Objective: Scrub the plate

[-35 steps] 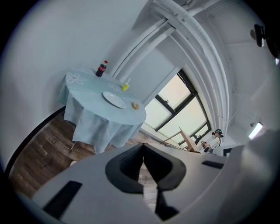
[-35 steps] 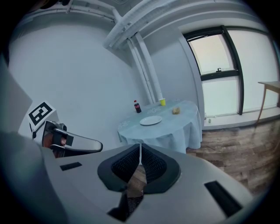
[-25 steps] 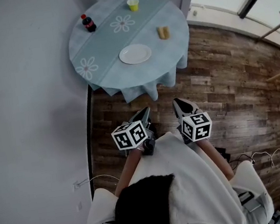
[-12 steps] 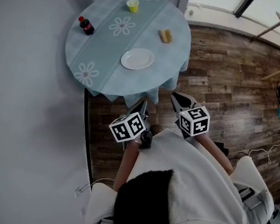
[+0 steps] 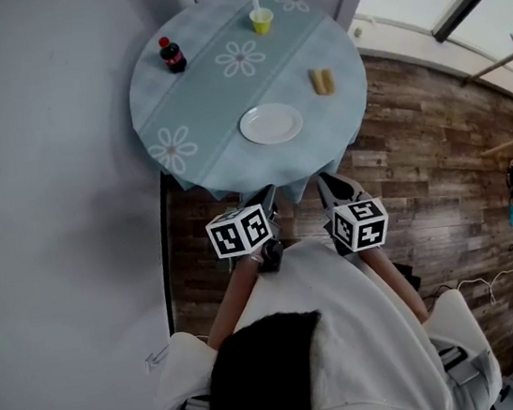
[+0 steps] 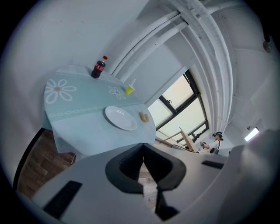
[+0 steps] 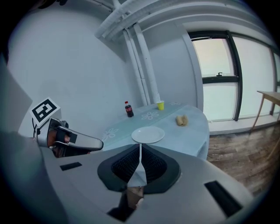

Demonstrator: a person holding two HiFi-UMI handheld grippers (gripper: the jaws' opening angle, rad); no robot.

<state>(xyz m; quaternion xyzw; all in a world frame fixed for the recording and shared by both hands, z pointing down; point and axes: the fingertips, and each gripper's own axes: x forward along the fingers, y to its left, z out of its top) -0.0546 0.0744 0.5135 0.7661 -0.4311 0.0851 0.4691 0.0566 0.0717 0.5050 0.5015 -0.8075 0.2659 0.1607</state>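
A white plate point(image 5: 271, 123) lies empty on the round table with a pale blue flowered cloth point(image 5: 189, 114), on the side nearest me. A tan sponge-like piece point(image 5: 320, 80) lies to the plate's right. Both grippers hang over the wooden floor just short of the table's near edge. My left gripper point(image 5: 265, 194) is shut with nothing in it, and my right gripper point(image 5: 327, 181) is likewise shut and empty. The left gripper view has the plate point(image 6: 120, 118) ahead above the shut jaws; the right gripper view has the plate point(image 7: 148, 134) straight ahead and the left gripper point(image 7: 70, 140) at its left.
A cola bottle point(image 5: 172, 55) and a yellow cup with a straw point(image 5: 261, 20) stand at the table's far side. A grey wall point(image 5: 51, 228) runs along the left. Wooden floor point(image 5: 422, 167) spreads to the right toward the windows. A person point(image 6: 214, 141) stands far off.
Both grippers have moved forward toward the table, from the open floor to its near edge. The table and plate now sit lower and closer in the head view. Both jaws stayed shut.
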